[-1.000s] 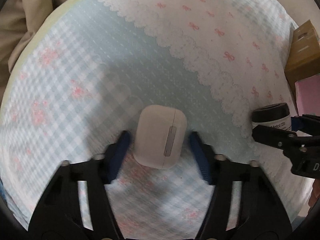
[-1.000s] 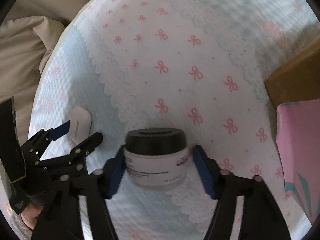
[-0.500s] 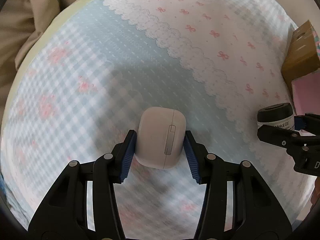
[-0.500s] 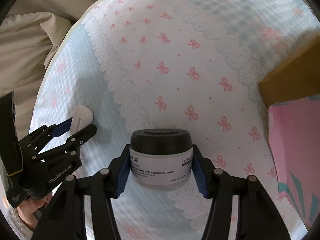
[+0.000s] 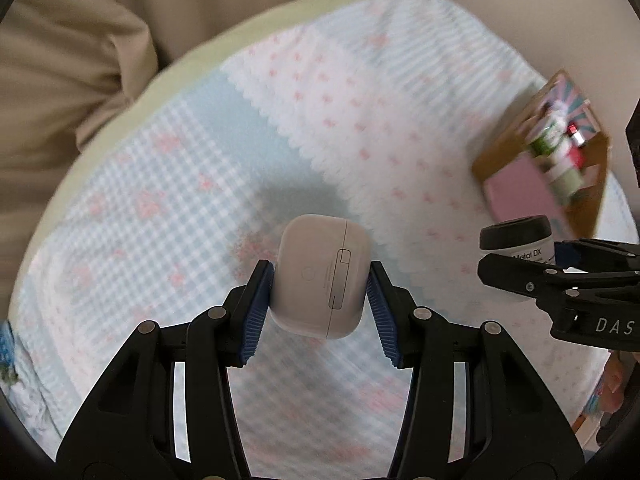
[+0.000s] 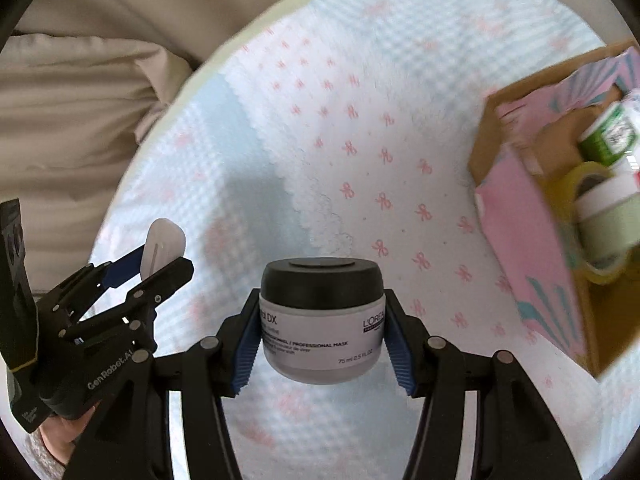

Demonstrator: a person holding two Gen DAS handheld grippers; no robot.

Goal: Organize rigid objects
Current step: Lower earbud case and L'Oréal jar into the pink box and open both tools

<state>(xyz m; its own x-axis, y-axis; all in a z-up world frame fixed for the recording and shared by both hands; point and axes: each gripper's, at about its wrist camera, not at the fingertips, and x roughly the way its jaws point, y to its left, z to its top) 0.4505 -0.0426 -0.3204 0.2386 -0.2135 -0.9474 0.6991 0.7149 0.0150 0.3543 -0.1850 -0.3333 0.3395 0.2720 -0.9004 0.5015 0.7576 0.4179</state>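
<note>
Jaws of the left gripper (image 5: 320, 300) are clenched on a white earbud case (image 5: 322, 276), pads pressed to both its sides. Jaws of the right gripper (image 6: 322, 316) are clenched on a black-lidded cream jar (image 6: 322, 312), pads on its white body. Both items are held clear of the bedspread (image 5: 180, 184), with a shadow seen on the cloth beyond each.

Done so far, as judged: both pickups are complete, one item per gripper. Nothing else loose is seen on the visible bedspread.

A cardboard box (image 6: 504, 128) with pink patterned flaps sits off to the right on the bed, well apart from both held items. A green-labelled bottle (image 6: 608, 136), a roll of tape (image 6: 592, 180) and a pale green jar (image 6: 608, 212) are already seen inside, so part of the sorting is judged finished. Box contents are blurred in the left wrist view (image 5: 556, 156).

Left to do, as judged: both items are to be carried across to the box and set inside, the jar being the nearer. Free space is visible toward the box's lower end; whether it takes both cannot be told. Tan bedding (image 6: 72, 112) at the left is not involved.
</note>
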